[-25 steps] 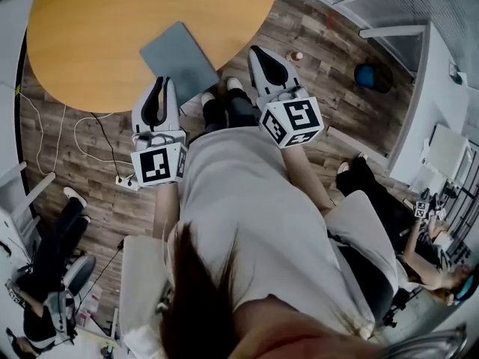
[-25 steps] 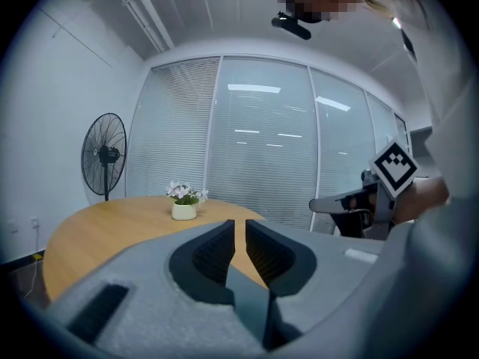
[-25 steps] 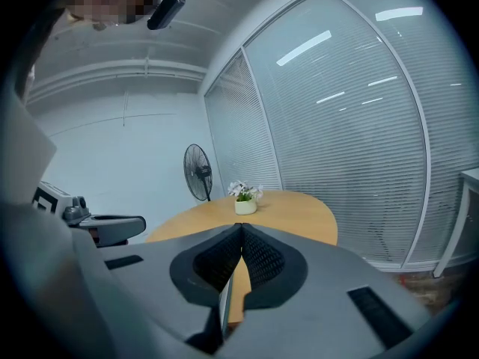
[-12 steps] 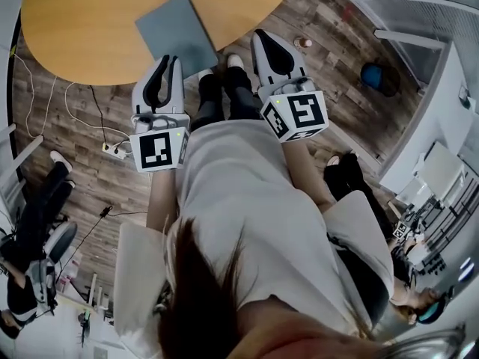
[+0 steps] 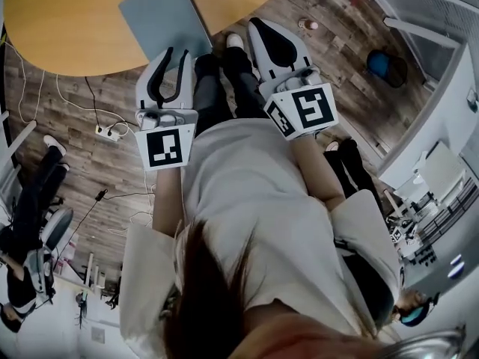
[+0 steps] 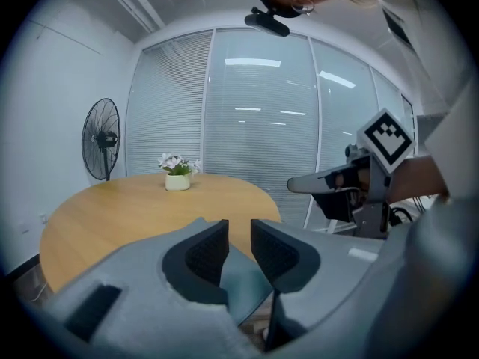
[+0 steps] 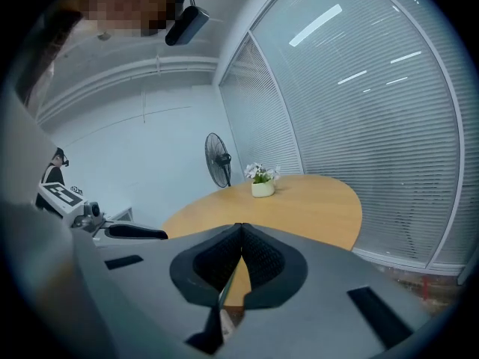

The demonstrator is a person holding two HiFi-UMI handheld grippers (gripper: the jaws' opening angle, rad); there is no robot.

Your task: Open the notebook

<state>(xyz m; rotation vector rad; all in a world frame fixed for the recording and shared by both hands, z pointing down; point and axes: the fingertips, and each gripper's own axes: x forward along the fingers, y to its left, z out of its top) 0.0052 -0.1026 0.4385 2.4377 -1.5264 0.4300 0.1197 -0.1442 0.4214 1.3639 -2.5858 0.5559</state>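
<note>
Two grippers show in the head view, both low in front of you; your left gripper (image 5: 174, 52) has its jaws a little apart, with the tips over the near edge of the notebook (image 5: 163, 12), though contact cannot be judged from above; your right gripper (image 5: 260, 25) points out past the table edge, over the wooden floor (image 5: 90, 170), with its jaws together; the notebook is grey-blue, closed and flat on the round wooden table (image 5: 67, 21), and its near corner reaches the table's rim; a white power strip (image 5: 105, 132) lies on the floor to the left.

Left gripper view: the jaws are opening and stand a narrow gap apart; the black pads (image 6: 206, 254) press on nothing; the notebook (image 6: 243, 290) shows through the gap and below the pads, lying beyond them, not gripped; a small white pot of flowers (image 6: 178, 176) stands at the table's far side; a standing fan (image 6: 101, 139) is by the wall on the left; your right gripper appears at the right, level and clear of the table.

Right gripper view: the jaws are closed pad against pad and hold nothing; the flower pot and the fan show beyond them, and the table lies ahead; the notebook cannot be made out here.
</note>
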